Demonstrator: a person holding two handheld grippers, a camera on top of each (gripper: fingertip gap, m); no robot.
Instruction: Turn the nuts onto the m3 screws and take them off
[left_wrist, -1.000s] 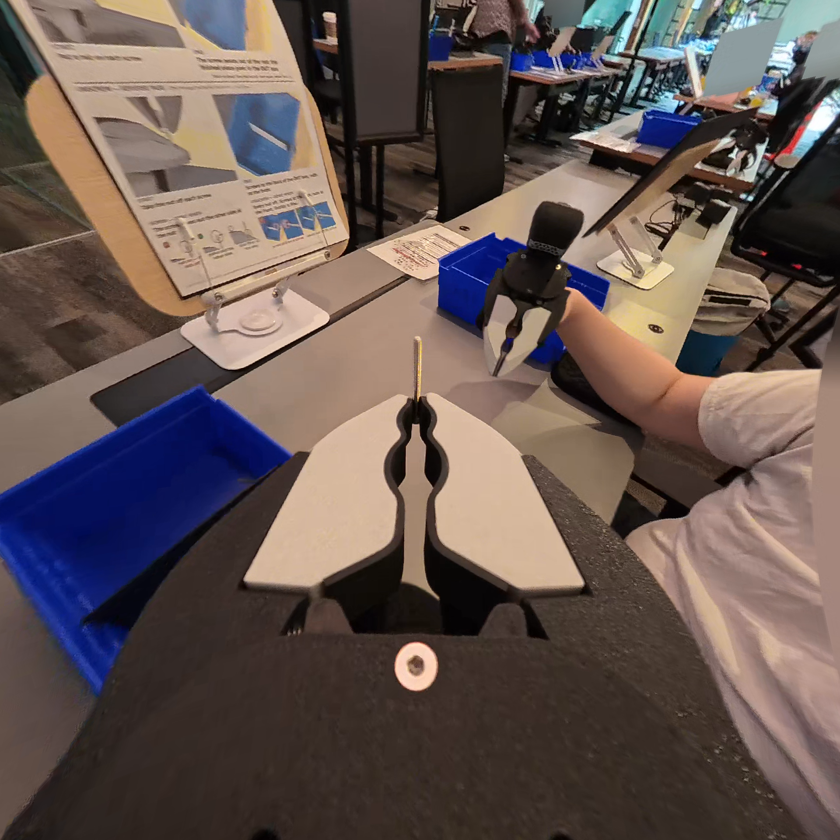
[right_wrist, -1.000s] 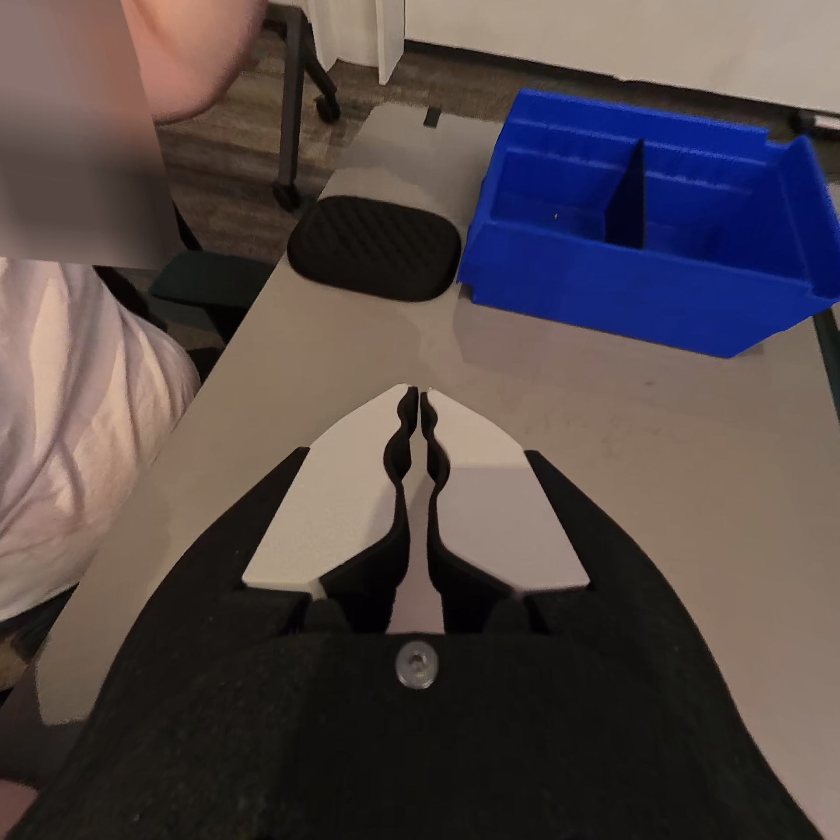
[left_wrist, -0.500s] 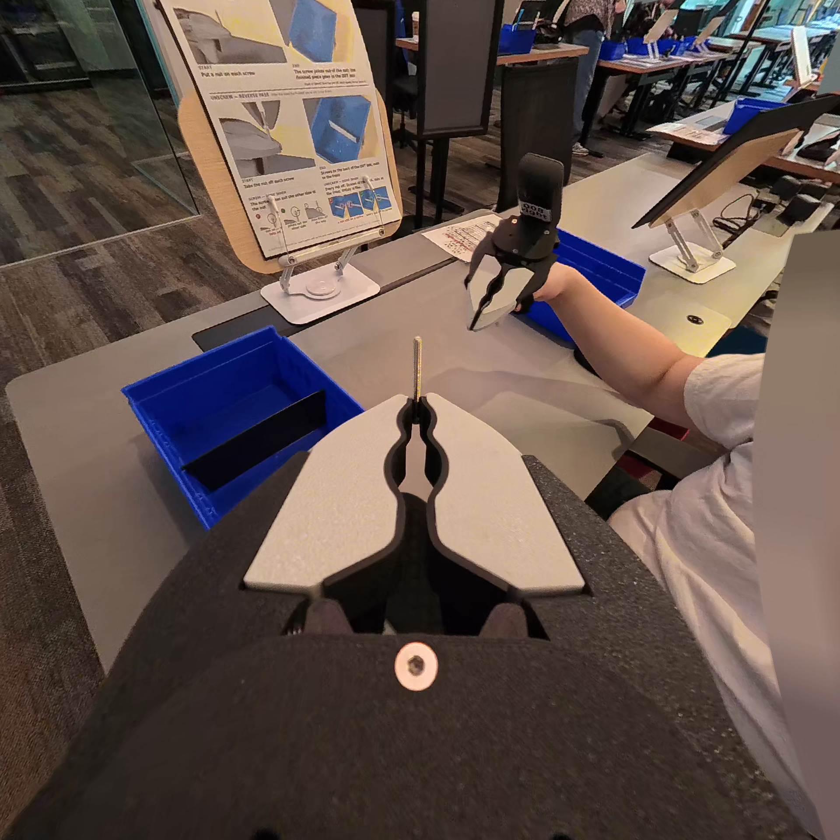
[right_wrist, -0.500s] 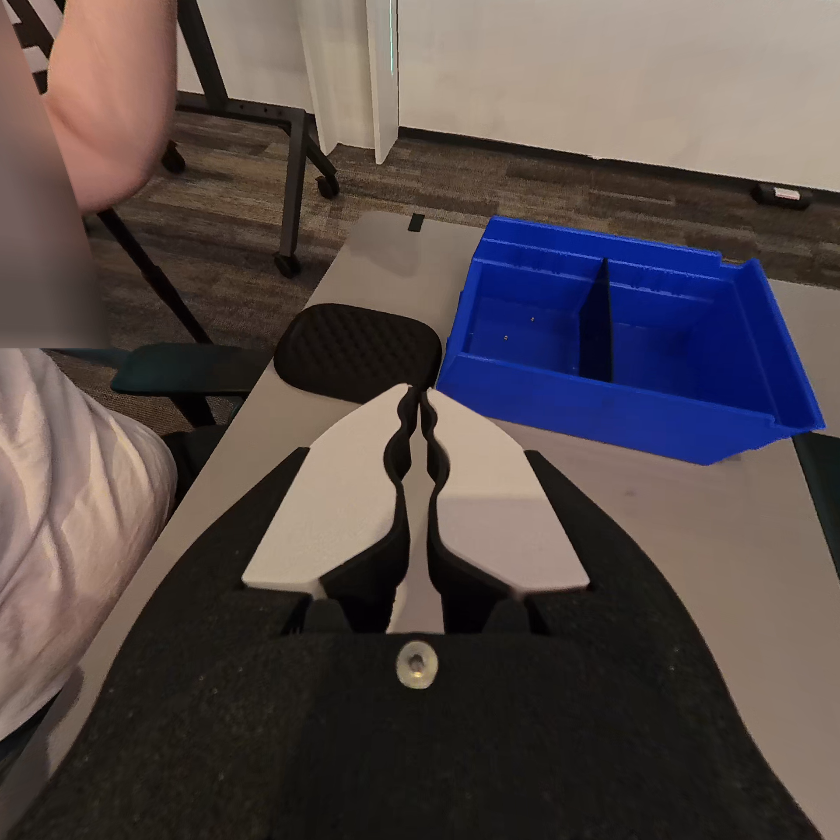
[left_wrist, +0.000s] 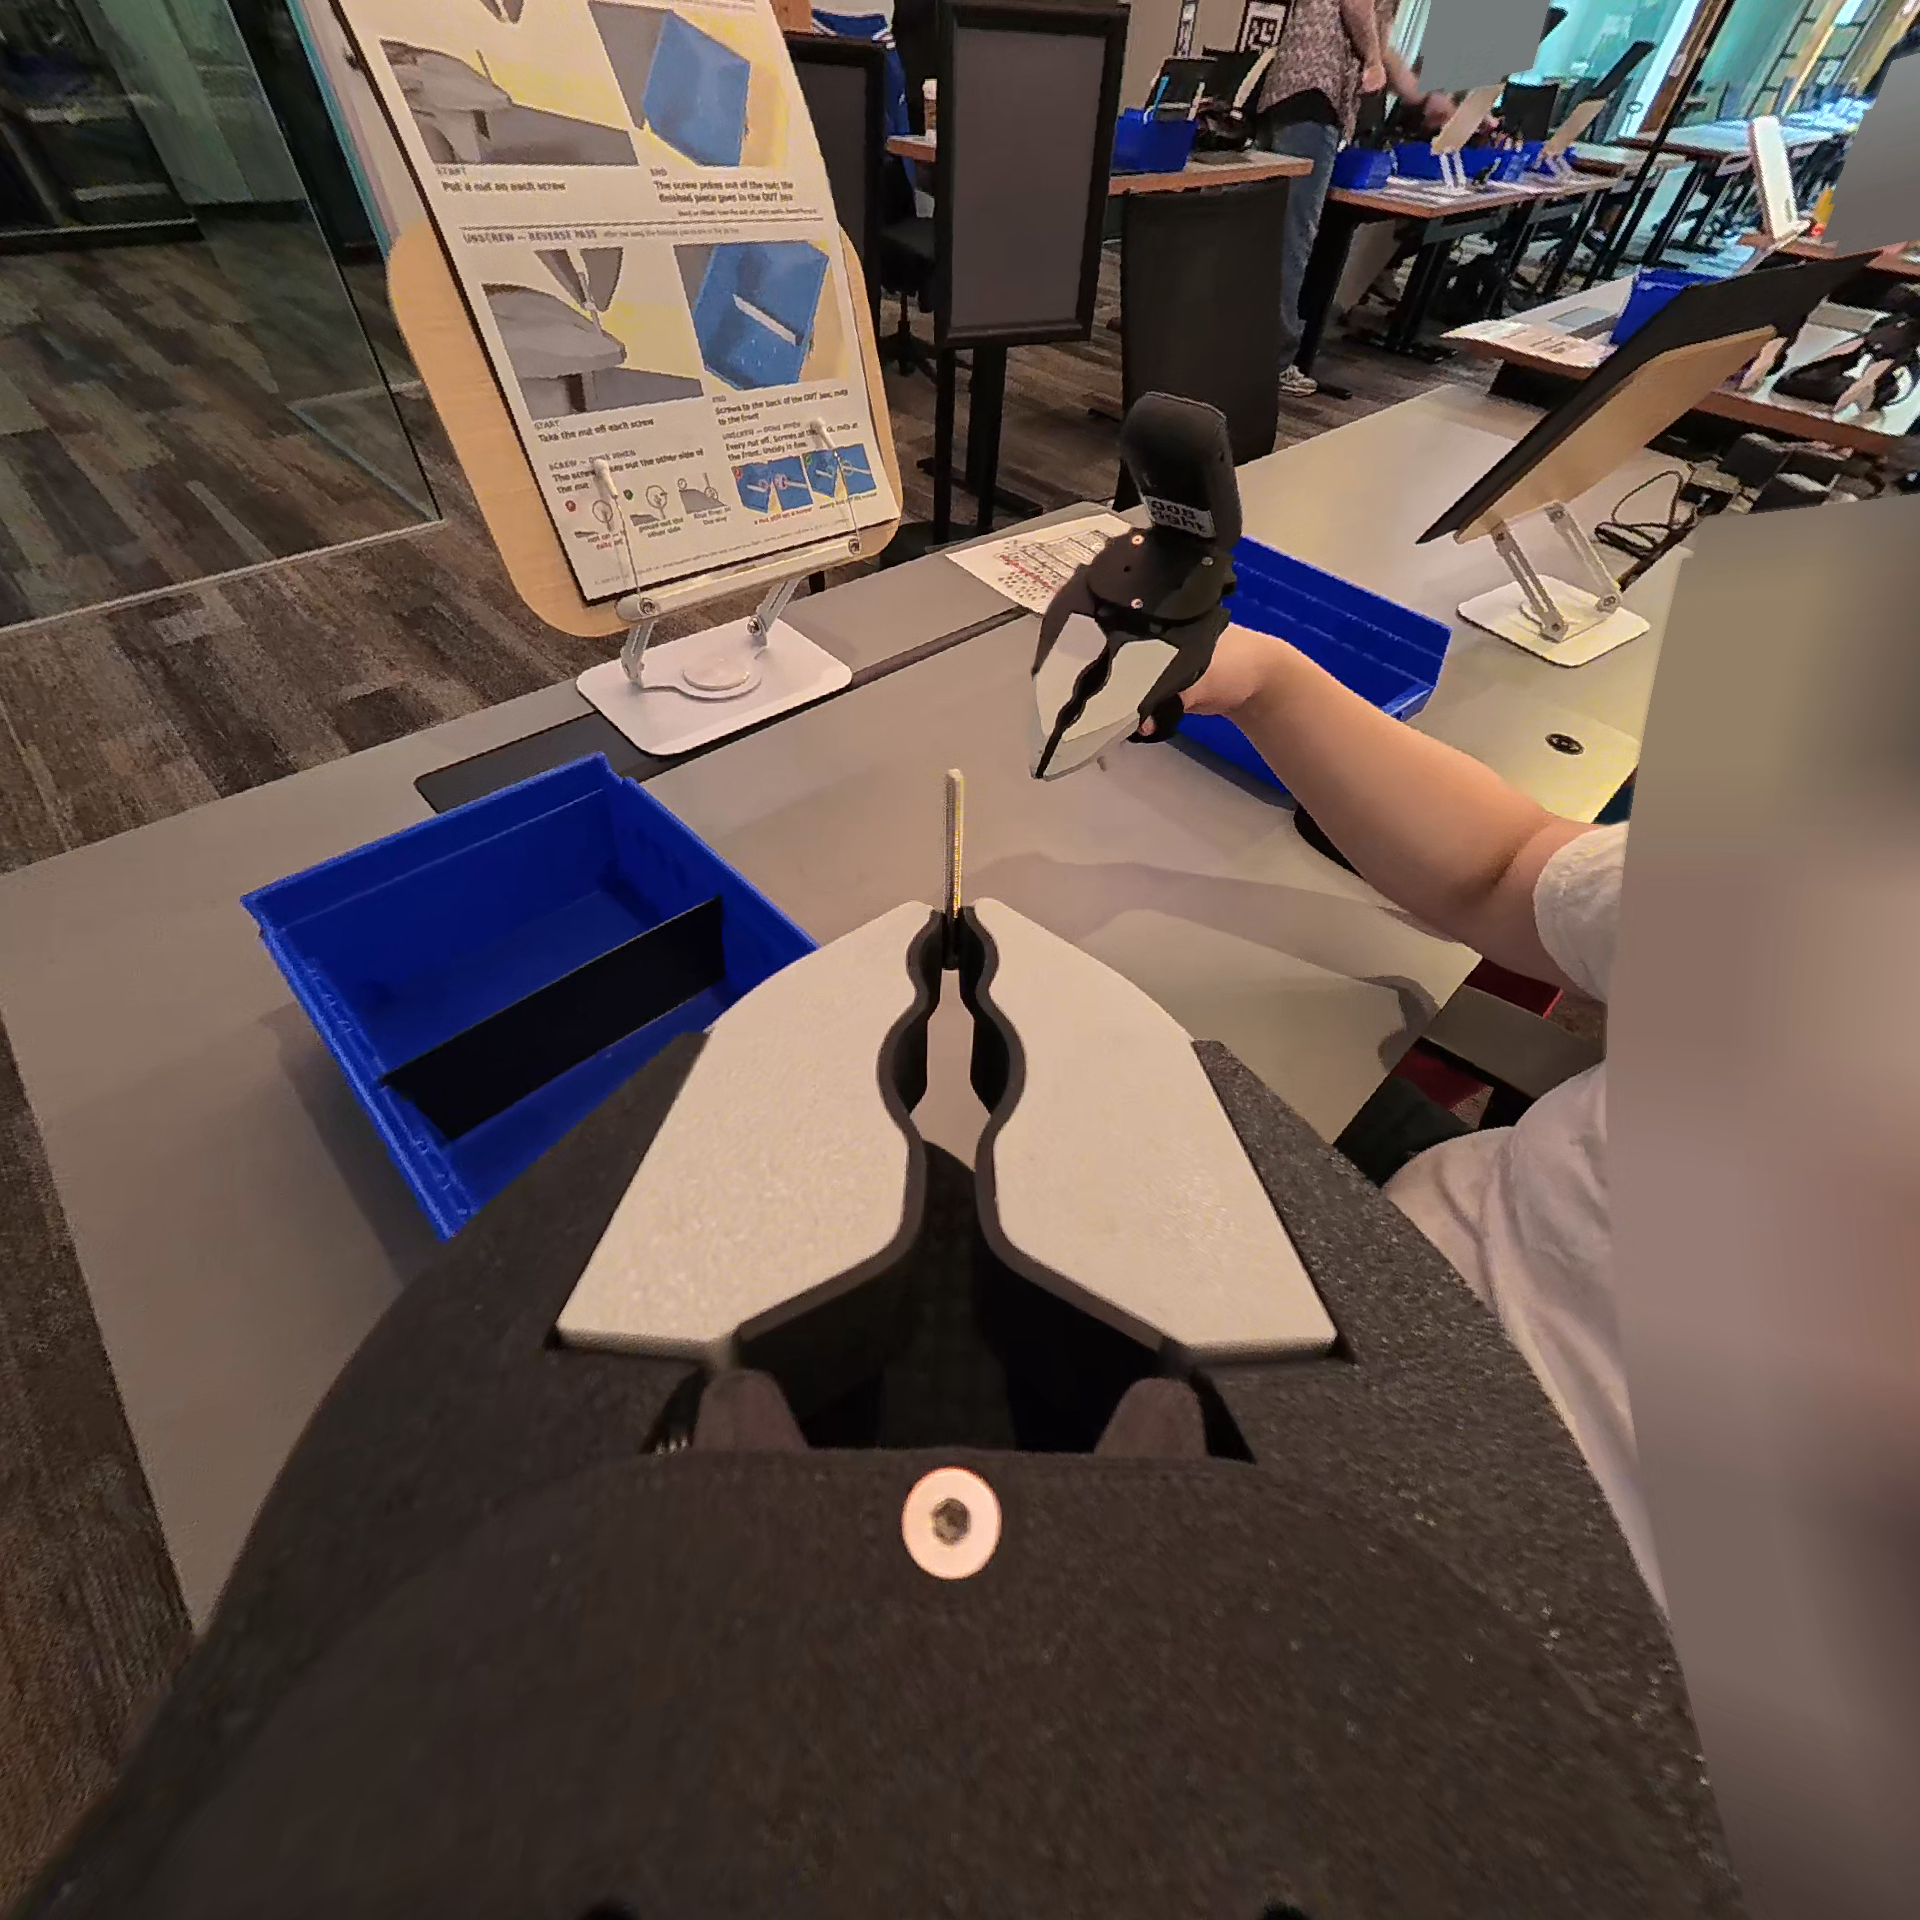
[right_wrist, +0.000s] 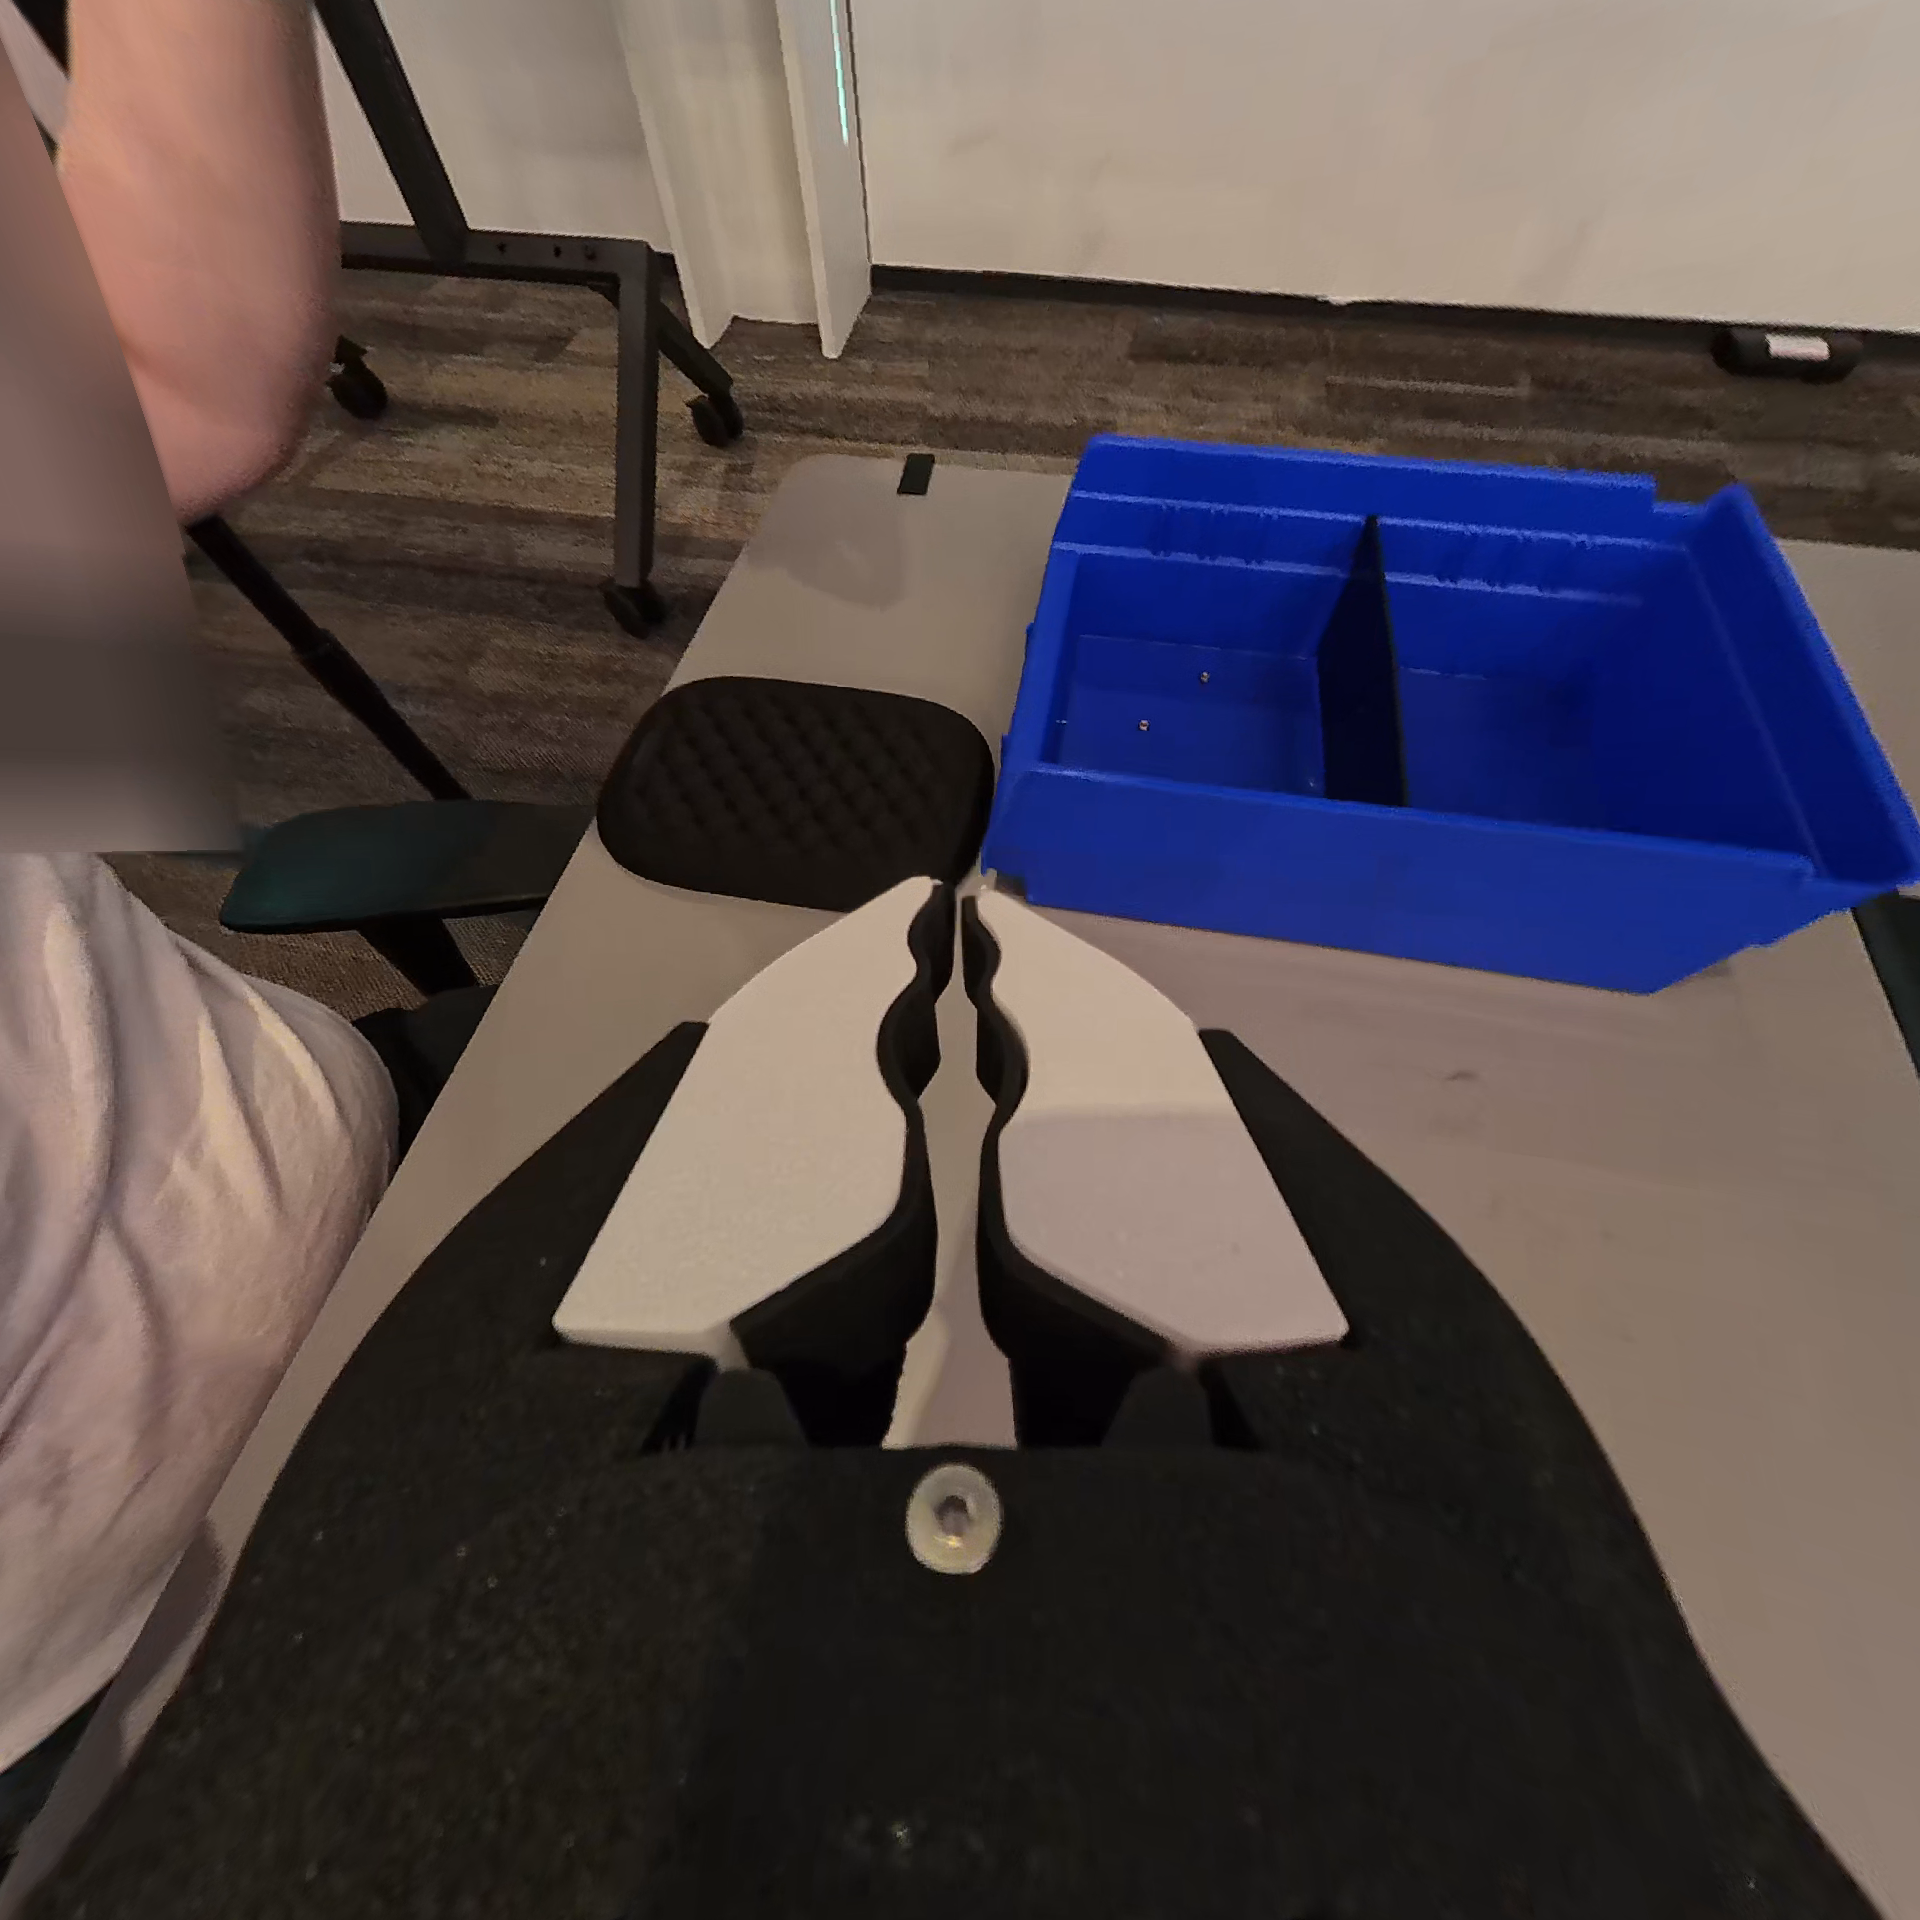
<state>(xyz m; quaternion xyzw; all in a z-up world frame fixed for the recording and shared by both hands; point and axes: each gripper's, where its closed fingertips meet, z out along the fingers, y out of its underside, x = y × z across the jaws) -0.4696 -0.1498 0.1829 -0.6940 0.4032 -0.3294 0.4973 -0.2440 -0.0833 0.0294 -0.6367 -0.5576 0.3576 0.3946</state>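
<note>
My left gripper (left_wrist: 954, 912) is shut on a thin metal m3 screw (left_wrist: 953, 842) that sticks straight out past its fingertips over the grey table (left_wrist: 1091, 831). My right gripper (right_wrist: 957, 896) has its jaws closed to a thin slit. Anything pinched at its tips is too small to tell. In the left wrist view the right gripper (left_wrist: 1042, 769) hangs tips-down just right of and beyond the screw's tip, apart from it. Two tiny nuts (right_wrist: 1204, 676) lie in the left compartment of a blue bin (right_wrist: 1403, 862).
A second divided blue bin (left_wrist: 343, 935) stands left of the screw. An instruction board on a stand (left_wrist: 644, 312) is behind it. A black pad (right_wrist: 790, 790) lies at the table edge beside the nut bin. The person's arm (left_wrist: 1403, 790) reaches in from the right. Across from one pair of fingers to the other is roughly 30 centimetres.
The right gripper has lifted away from its blue bin and moved left, close to the screw's tip. The left gripper has pulled back and up, still holding the screw.
</note>
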